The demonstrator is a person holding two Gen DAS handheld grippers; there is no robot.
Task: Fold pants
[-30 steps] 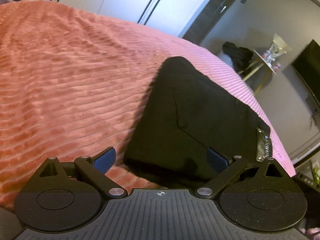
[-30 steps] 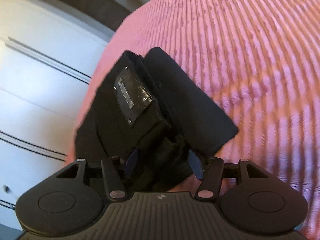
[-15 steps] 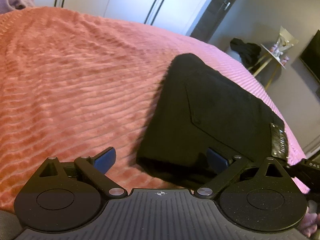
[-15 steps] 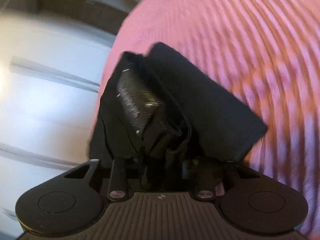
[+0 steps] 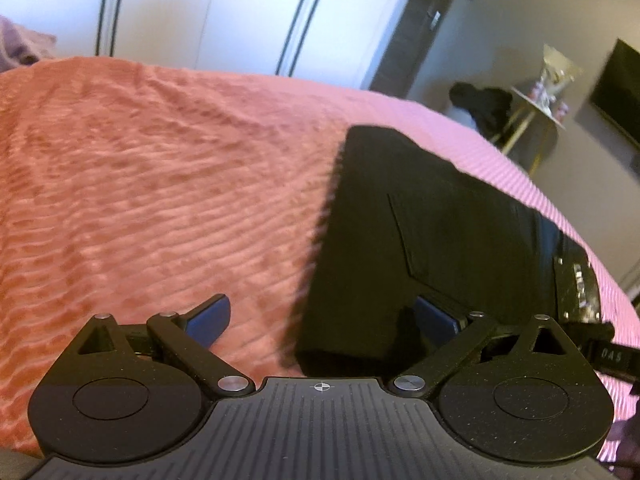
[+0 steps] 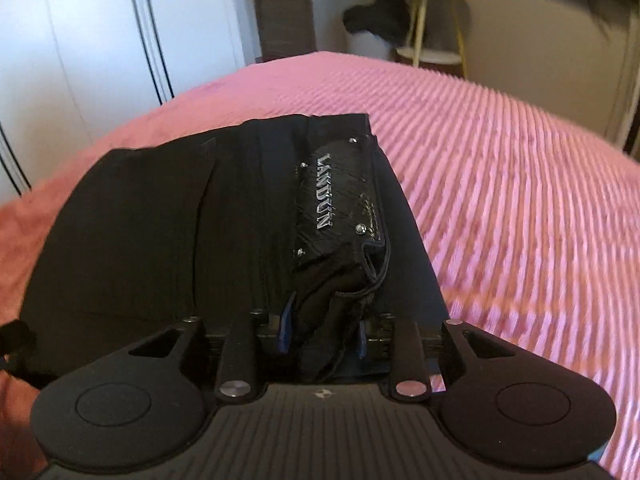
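Right wrist view: the right gripper (image 6: 322,334) is clamped on a bunched fold of the black pants (image 6: 160,232) at their waistband end. Its jaws have just been closing, with the cloth between them, and the blue pads (image 6: 286,330) now press into the fabric from both sides. A thin dark cord trails from the bunch beside the right pad. Just beyond the grip sits a glossy black label patch (image 6: 340,204) with silver letters and small rivets at its corners, lying along the waistband. The pants form a compact folded stack on the pink ribbed bedspread (image 6: 520,200), near the bed's far corner. Behind the bed stand white wardrobe doors (image 6: 80,52) and a small round side table (image 6: 430,20) with a dark garment (image 6: 378,16) draped beside it.

In the left wrist view, the left gripper (image 5: 322,318) hovers above the bed with its jaws spread wide and nothing gripped. Its left pad hangs over bare bedspread (image 5: 160,200); its right pad overlaps the near edge of the pants (image 5: 420,240), though whether it touches the cloth is hard to judge from this angle. A diagonal pocket seam crosses the top layer of the stack. The label patch (image 5: 576,284) shows at the right edge, and a dark part of the other gripper pokes in just below it. A dark screen (image 5: 618,88) hangs on the far wall.
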